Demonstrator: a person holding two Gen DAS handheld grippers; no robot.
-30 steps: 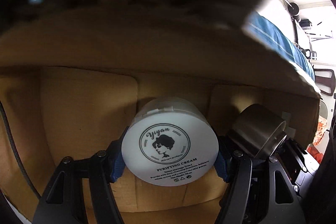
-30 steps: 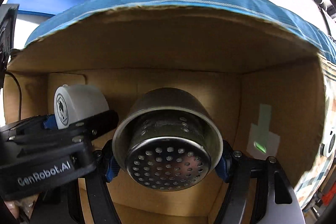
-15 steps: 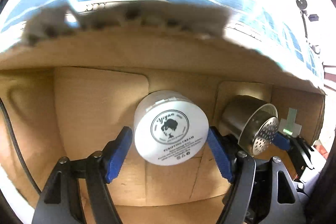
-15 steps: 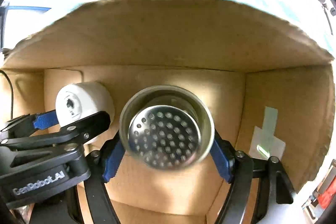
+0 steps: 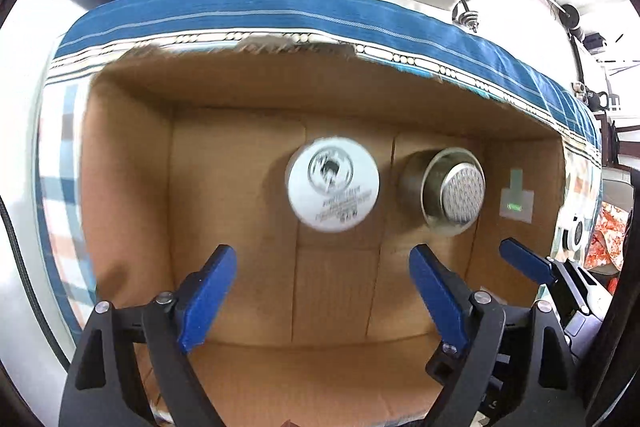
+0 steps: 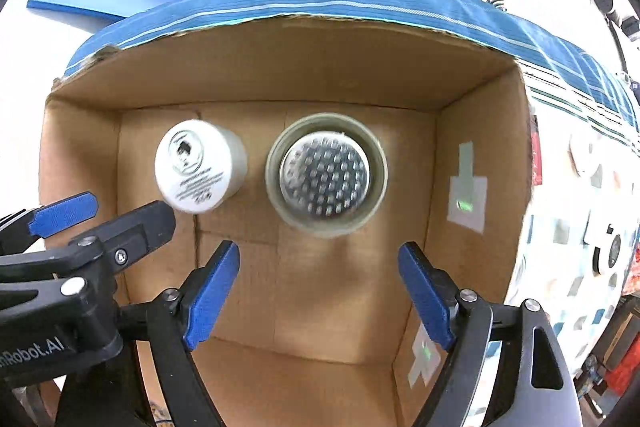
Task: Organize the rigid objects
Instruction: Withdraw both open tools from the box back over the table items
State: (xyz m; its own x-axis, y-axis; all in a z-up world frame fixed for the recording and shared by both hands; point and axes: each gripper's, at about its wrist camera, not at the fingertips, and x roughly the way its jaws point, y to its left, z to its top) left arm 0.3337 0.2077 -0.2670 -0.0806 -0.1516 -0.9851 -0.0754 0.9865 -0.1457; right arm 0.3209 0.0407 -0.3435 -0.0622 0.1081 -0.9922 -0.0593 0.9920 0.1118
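Both the left gripper (image 5: pixel 322 291) and right gripper (image 6: pixel 318 291) hover with fingers spread, holding nothing. In the box (image 6: pixel 280 75) the jar (image 5: pixel 332 183) and strainer cup (image 6: pixel 326 174) sit side by side, apparently just apart. Placement looks done; next calls for lifting clear. Both stand axis-up: jar's printed face skyward, cup's perforated base up.

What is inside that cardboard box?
Inside the cardboard box, a white cream jar and a perforated metal cup sit side by side on its floor, apart. What the floor beneath them looks like is covered.
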